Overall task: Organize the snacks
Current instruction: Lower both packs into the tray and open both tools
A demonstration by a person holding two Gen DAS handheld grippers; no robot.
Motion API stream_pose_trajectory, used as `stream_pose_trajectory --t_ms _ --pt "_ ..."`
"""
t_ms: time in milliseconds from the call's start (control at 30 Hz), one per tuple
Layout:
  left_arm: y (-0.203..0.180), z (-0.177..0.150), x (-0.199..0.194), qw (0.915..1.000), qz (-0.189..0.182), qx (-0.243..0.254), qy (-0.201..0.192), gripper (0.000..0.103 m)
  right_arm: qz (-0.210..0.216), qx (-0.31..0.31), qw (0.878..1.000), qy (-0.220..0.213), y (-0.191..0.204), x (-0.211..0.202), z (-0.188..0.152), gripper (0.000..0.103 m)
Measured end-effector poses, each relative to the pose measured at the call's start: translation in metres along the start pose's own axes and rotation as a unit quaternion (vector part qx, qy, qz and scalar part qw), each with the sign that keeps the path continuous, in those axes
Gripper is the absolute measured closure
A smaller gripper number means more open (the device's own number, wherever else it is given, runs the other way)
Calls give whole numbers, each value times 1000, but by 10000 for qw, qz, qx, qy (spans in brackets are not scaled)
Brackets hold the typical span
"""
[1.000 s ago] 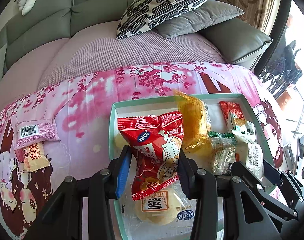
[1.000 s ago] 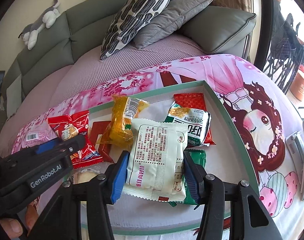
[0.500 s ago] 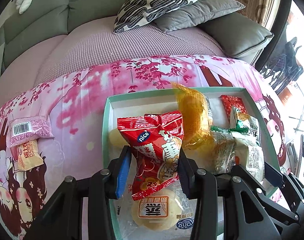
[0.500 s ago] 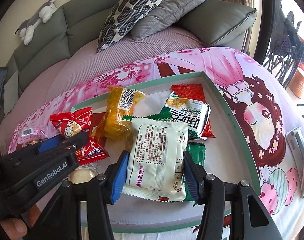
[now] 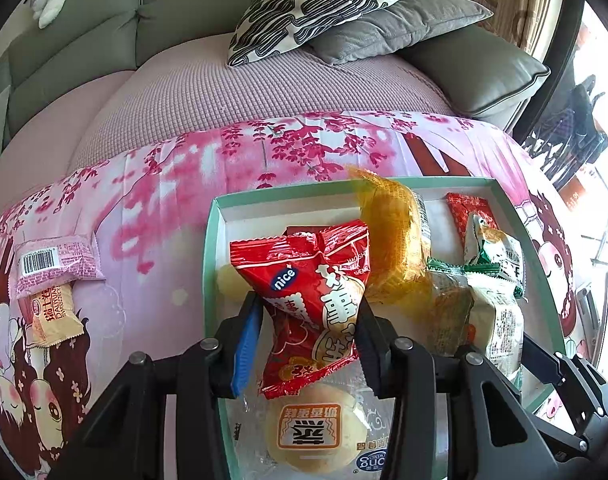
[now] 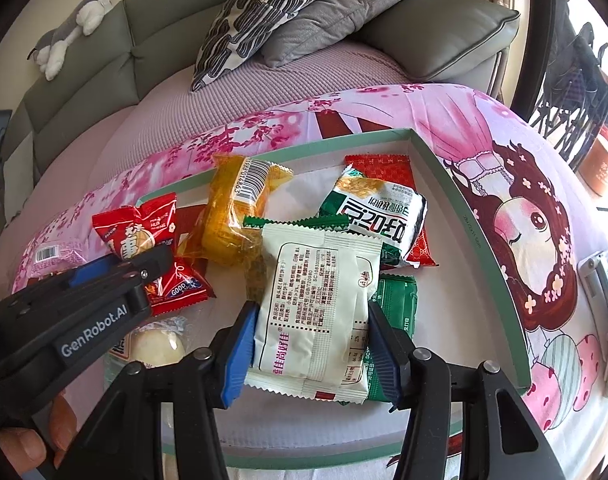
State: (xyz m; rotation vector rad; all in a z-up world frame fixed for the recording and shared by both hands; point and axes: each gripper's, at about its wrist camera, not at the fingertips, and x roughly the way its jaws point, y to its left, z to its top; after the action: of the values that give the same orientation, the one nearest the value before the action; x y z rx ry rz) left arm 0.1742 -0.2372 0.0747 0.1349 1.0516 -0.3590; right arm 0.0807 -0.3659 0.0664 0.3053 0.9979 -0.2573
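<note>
Both wrist views look steeply down, close, sharing the tray [image 5: 212,264]

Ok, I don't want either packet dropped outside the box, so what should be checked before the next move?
1. Left gripper pinching the red packet: ok.
2. Right gripper pinching the white packet: ok.
3. Both packets over the box: ok.
4. White packet lifted off the green packet: cannot tell.
5. Pink packet boxed: not ok, it lies on the cloth.

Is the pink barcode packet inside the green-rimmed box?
No, the pink barcode packet lies on the pink cloth, left of the box.
</note>
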Motion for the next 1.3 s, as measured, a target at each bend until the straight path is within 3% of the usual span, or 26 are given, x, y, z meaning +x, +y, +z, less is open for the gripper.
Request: stream_pose_trajectory --t_ms 333,833,1300 --pt "-5 -2 -1 9999 29 69 105 57 2 9 10000 12 0 0 0 46" --pt "2 -1 -30 9999 61 46 -65 57 -27 59 10000 -56 -3 -5 1 43" --pt "29 -19 -38 9991 342 -225 51 54 24 -28 9999 -137 0 -8 1 36"
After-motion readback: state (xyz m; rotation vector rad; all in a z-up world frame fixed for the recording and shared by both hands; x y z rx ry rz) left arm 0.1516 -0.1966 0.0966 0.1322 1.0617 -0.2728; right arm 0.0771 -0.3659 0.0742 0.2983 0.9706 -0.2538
